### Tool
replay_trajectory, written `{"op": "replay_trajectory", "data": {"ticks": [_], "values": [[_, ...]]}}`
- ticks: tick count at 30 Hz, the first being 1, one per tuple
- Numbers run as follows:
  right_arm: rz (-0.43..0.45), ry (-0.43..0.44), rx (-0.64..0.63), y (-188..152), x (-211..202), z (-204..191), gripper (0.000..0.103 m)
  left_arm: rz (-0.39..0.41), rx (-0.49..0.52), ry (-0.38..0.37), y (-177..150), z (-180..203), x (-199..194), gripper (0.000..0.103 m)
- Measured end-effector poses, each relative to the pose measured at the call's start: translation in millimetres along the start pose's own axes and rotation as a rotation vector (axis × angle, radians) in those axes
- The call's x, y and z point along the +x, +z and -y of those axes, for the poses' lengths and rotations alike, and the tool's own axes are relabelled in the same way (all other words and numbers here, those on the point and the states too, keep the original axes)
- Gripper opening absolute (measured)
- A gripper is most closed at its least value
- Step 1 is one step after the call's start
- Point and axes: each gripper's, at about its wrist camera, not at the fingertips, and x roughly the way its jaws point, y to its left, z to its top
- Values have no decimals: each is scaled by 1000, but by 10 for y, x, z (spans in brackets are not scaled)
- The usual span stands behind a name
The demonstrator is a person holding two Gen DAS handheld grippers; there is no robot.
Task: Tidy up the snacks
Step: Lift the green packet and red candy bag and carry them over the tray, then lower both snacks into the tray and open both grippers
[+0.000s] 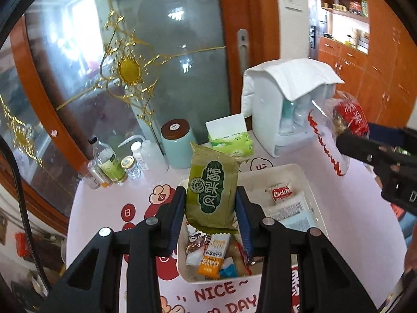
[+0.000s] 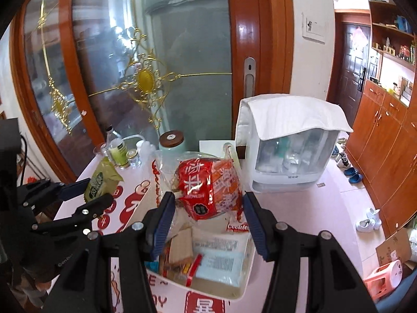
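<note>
My left gripper (image 1: 211,208) is shut on a green pineapple-cake packet (image 1: 212,190) and holds it upright above the white snack bin (image 1: 271,173). The packet also shows in the right wrist view (image 2: 100,180). My right gripper (image 2: 207,217) is shut on a clear bag of red snack packs (image 2: 208,185), held above the bin (image 2: 247,268). The bag also shows in the left wrist view (image 1: 338,127). The bin holds several snacks, among them a Cookies pack (image 1: 281,193), a pale blue packet (image 2: 221,260) and an orange bar (image 1: 212,255).
At the table's back stand bottles (image 1: 109,164), a mint jar with a brown lid (image 1: 177,146), a green tissue box (image 1: 230,137) and a white cabinet under a cloth (image 1: 284,104). A glass door is behind. Shoes and a pink stool (image 2: 383,276) are on the floor to the right.
</note>
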Motion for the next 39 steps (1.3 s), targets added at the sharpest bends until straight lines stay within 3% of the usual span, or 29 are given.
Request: {"op": "replay_trajectory", "data": {"ticks": [9, 25, 30, 31, 32, 33, 34, 39], "values": [[-62, 0, 23, 26, 477, -8, 55, -79, -72, 11, -108, -98, 576, 36], [-159, -2, 25, -164, 1064, -81, 55, -138, -111, 14, -260, -126, 1050, 36], [-180, -1, 35, -187, 1215, -83, 57, -149, -167, 35, -289, -181, 1181, 39], [-183, 0, 38, -195, 1245, -85, 58, -150, -183, 48, -300, -198, 1210, 52], [-180, -4, 39, -202, 1269, -93, 58, -153, -193, 50, -307, -214, 1226, 80], [-178, -10, 38, -208, 1286, -97, 58, -154, -206, 47, -318, -225, 1244, 92], [-182, -12, 37, -216, 1313, -105, 59, -150, -213, 54, -329, -234, 1246, 98], [-200, -8, 51, -254, 1364, -103, 61, -164, -213, 51, -363, -249, 1279, 98]]}}
